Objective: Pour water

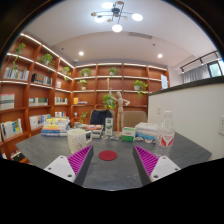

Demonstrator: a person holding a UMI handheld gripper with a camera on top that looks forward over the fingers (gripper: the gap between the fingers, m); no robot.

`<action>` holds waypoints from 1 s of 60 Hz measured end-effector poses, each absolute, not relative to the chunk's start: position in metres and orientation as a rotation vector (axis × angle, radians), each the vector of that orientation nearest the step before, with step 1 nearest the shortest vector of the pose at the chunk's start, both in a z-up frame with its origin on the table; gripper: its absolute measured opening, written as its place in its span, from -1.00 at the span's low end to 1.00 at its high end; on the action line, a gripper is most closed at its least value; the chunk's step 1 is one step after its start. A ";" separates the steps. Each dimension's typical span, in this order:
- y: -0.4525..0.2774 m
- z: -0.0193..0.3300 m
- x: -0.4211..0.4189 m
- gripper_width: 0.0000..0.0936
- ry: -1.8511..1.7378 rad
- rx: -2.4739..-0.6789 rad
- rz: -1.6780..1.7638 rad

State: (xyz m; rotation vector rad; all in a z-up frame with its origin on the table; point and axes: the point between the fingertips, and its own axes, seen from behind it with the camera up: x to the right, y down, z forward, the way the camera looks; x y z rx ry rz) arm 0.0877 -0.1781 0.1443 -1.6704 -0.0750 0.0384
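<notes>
Hovering above the grey surface (110,172), the gripper (104,163) holds nothing — its two fingers with magenta pads (147,160) stand wide apart, touching no object. By my judgement the approach step is in hand; nothing is grasped yet. A pale translucent plastic cup (76,139) stands just beyond the left finger, a flat round red coaster (107,155) lies between and ahead of the fingers, and a clear plastic bottle (166,132) stands beyond the right finger. The next move likely calls for advancing toward whichever vessel holds water — I cannot tell which.

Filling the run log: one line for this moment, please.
phase: approach | fingers: open, empty | cup: on table, ahead | red coaster: ahead, bare
</notes>
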 end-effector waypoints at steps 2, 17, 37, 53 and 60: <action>-0.175 0.141 0.090 0.79 -0.061 -1.674 0.038; -0.167 0.107 0.185 0.80 0.120 -1.705 -0.110; -0.084 0.112 0.244 0.74 0.113 -1.695 -0.118; -0.035 0.117 0.294 0.00 0.018 -1.631 -0.106; -0.037 0.117 0.280 -0.22 -0.013 -1.609 -0.115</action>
